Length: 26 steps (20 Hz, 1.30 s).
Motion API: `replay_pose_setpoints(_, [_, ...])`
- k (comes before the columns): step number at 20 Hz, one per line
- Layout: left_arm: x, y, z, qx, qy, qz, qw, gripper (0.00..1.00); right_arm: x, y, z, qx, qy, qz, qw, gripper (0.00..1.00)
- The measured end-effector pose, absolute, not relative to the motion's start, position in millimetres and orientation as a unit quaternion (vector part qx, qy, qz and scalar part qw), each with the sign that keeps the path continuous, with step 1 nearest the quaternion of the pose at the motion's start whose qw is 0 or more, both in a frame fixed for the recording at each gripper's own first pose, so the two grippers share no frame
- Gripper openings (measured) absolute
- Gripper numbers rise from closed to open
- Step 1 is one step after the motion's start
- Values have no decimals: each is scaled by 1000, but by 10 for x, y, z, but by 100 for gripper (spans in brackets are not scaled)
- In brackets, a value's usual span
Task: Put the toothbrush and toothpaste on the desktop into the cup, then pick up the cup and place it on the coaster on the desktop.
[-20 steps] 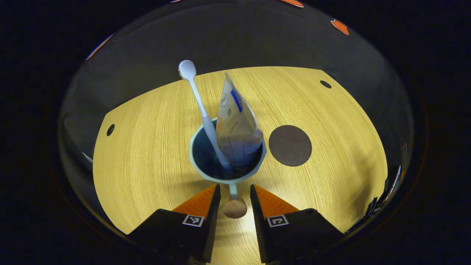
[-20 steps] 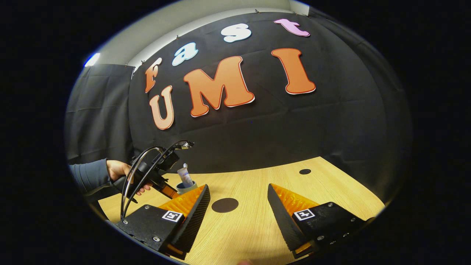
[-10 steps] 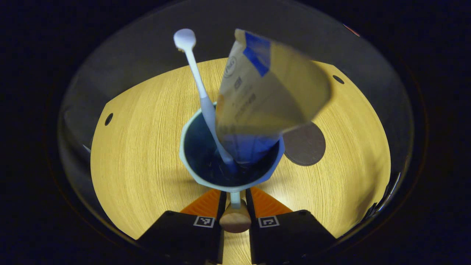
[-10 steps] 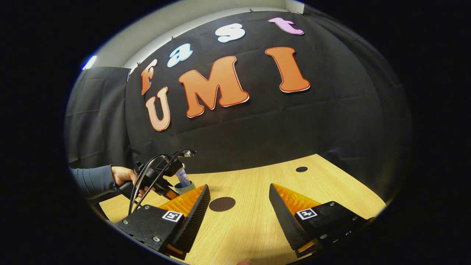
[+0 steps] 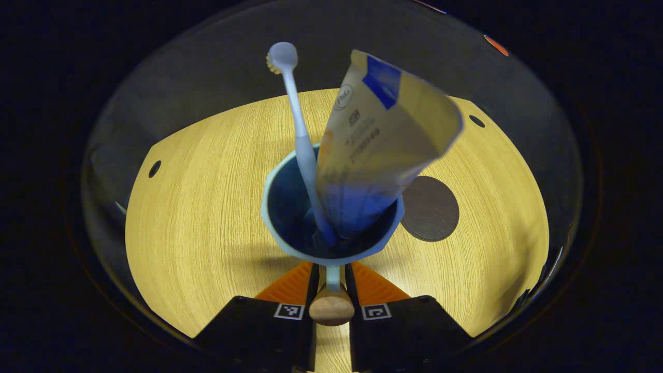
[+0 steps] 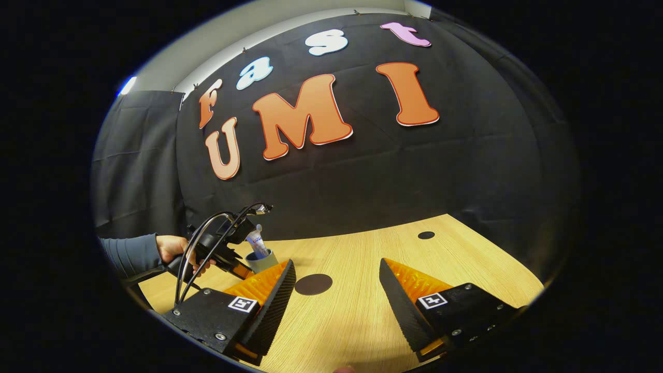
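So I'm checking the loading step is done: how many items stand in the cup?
2. The toothbrush leans on the left side of the cup, head up; the toothpaste stands on the right, leaning toward the coaster. Nothing smaller shows inside.

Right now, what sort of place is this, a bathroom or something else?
Probably a staged recording booth, not a bathroom: a black cloth wall backs a bare wooden desktop, where the cup of toothbrush and toothpaste sits near a coaster.
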State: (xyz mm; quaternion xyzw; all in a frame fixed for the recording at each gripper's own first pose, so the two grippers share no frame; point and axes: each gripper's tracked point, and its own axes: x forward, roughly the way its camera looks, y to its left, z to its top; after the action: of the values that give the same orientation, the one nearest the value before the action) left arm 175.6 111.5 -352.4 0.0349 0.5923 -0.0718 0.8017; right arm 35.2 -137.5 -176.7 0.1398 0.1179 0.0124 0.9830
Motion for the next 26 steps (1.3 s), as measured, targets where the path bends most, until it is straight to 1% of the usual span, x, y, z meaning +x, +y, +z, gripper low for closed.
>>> replay_pose_setpoints(1, [1712, 1167, -3531, 34, 590, -71, 804, 25, 343, -1386, -1769, 140, 118, 12, 983, 97])
replay_pose_setpoints(6, [1755, 1062, -3183, 42, 570, -75, 817, 25, 328, -1392, -1774, 133, 120, 11, 984, 97])
replay_pose_setpoints(14, [1883, 866, -3135, 57, 553, -112, 824, 25, 206, -1478, -1746, 119, 123, -4, 985, 97])
replay_pose_setpoints(20, [1910, 930, -3066, 65, 549, -144, 821, 25, 51, -1708, -1740, 110, 125, -29, 986, 97])
replay_pose_setpoints(26, [1897, 906, -3089, 69, 565, -159, 807, 25, -110, -1857, -1733, 104, 132, -54, 984, 97])
